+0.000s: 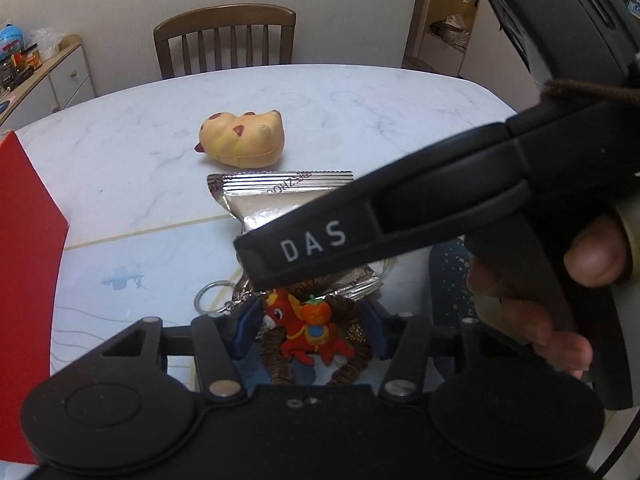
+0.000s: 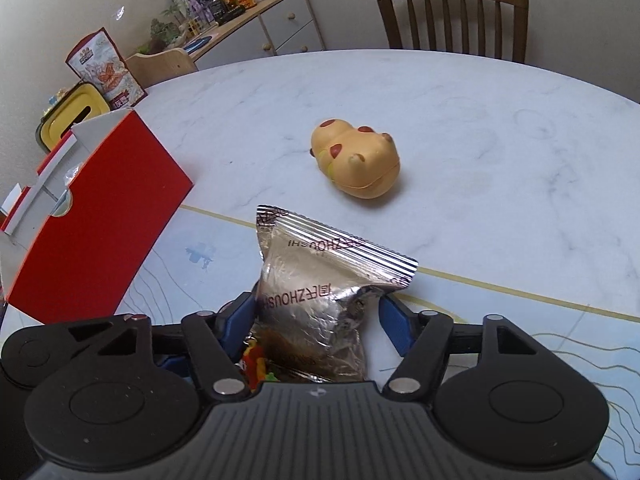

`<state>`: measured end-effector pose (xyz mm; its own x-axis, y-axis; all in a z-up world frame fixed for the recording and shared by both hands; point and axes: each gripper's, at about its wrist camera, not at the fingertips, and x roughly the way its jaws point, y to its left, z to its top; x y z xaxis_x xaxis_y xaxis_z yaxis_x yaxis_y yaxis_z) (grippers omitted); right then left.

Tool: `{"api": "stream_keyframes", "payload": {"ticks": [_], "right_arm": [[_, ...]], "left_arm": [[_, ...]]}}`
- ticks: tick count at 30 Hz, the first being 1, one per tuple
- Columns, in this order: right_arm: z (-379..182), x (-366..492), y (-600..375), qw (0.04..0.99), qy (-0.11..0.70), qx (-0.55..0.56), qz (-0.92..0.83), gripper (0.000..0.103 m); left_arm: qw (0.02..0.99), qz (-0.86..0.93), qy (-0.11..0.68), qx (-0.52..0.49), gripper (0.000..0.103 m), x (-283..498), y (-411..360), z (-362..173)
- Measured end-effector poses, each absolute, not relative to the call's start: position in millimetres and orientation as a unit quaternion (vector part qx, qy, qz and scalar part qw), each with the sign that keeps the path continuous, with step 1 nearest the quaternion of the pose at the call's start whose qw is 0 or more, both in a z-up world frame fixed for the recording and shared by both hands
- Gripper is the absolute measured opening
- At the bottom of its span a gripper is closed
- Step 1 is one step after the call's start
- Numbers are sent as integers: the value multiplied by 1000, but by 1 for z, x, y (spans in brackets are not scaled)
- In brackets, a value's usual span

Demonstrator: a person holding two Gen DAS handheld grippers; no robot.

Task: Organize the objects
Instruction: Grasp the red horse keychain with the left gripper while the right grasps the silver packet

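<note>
A silver foil snack packet (image 2: 316, 312) lies on the table between the blue fingers of my right gripper (image 2: 316, 308), which stands open with a finger close against each side. In the left wrist view the right gripper's black finger marked DAS (image 1: 316, 240) crosses over the packet (image 1: 276, 196). My left gripper (image 1: 310, 330) is open around a red horse keychain (image 1: 308, 332) lying on a brown scrunchie (image 1: 280, 364), its metal ring (image 1: 208, 298) to the left. Part of the red toy (image 2: 256, 364) shows under the packet's near end. A yellow squishy animal toy (image 2: 356, 160) lies farther out.
An open red box (image 2: 104, 216) stands at the table's left. A light blue mat (image 2: 500, 320) covers the near half of the marble table (image 2: 480, 120). A wooden chair (image 2: 452, 16) stands at the far edge, with a cluttered sideboard (image 2: 280, 20) by the wall. A hand (image 1: 560, 308) holds the right gripper's handle.
</note>
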<state>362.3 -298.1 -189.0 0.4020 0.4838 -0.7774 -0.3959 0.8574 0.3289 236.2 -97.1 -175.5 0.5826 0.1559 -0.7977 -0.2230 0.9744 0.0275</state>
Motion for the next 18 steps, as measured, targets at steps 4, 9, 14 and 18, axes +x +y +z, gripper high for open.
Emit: {"api": "stream_keyframes", "payload": {"ticks": [4,9,14,18], "right_arm": [[-190,364,-297,834,480,49,267,59],[-191,364,-298,834,480,52,267,52],[-189,361,-300,836,477,56,266,46],[-186,358,-302,838,475,63,261,43]], "left_arm": [[889,106,444,-46,49,230,-95,-176],[888,99,446,-54,39,231,-94,-176],[888,98,446,-57,39,229,-92,-174],[890,94,443,-56,39,228,-92,-168]]}}
